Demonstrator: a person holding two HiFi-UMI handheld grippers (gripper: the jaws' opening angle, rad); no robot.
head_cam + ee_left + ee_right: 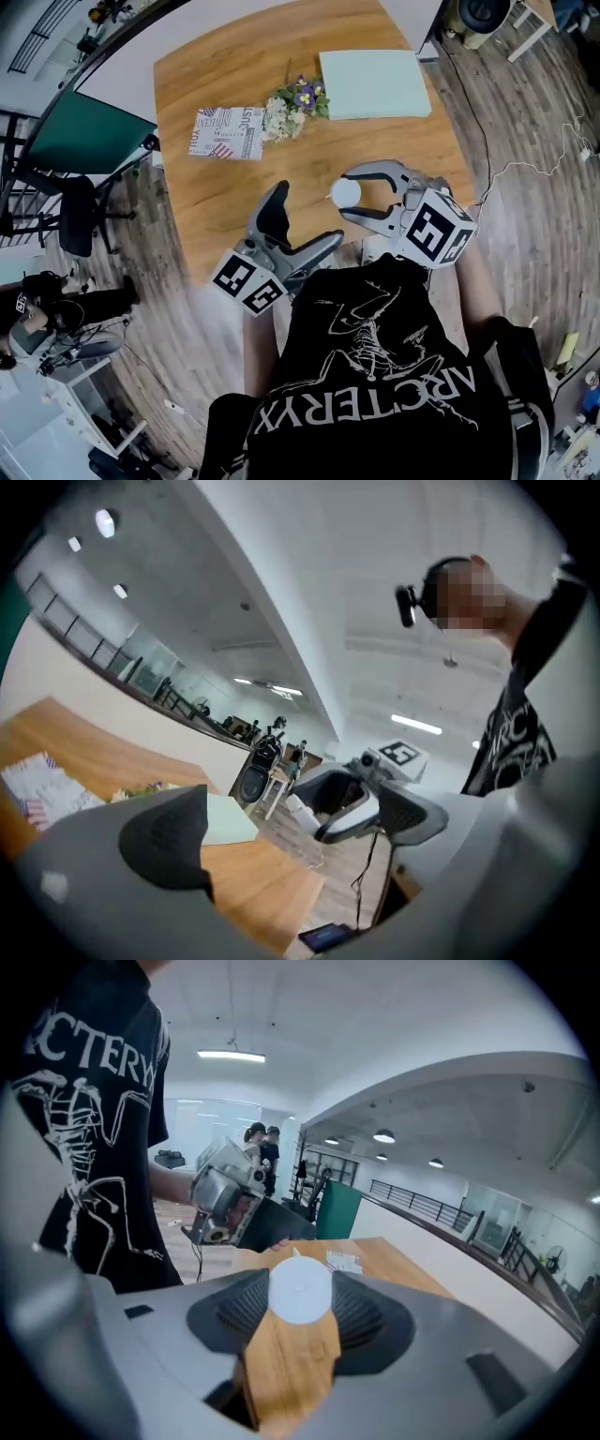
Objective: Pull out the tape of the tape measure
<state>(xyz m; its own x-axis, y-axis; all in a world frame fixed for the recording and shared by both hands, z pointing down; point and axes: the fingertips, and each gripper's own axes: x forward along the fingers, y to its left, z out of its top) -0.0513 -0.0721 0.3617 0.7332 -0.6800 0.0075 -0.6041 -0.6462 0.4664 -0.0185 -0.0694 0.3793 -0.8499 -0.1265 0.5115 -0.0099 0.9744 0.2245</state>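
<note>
Right gripper view first, since it's closest in: our right gripper (300, 1314) is pinching the little round white tape measure (300, 1288) by its sides, over the near part of the bench (206, 197). We see no tape out of it yet. A tiny nub on its top edge might be the pull tab, but it's too small for us to call.

Our left gripper (302, 230) sits just beside it, jaws spread wide with nothing between them.

Our worry is that the case looks round and smooth. Once we tug, it could spin or pop out of the pads. A tab that small is also easy to miss or lose, and then the tape would zip back in.

Our shirt hides the near bench edge in the head view. Farther off, the flowers (295, 101), a printed card (228, 133) and a pale green board (373, 84) lie well apart from the action.
</note>
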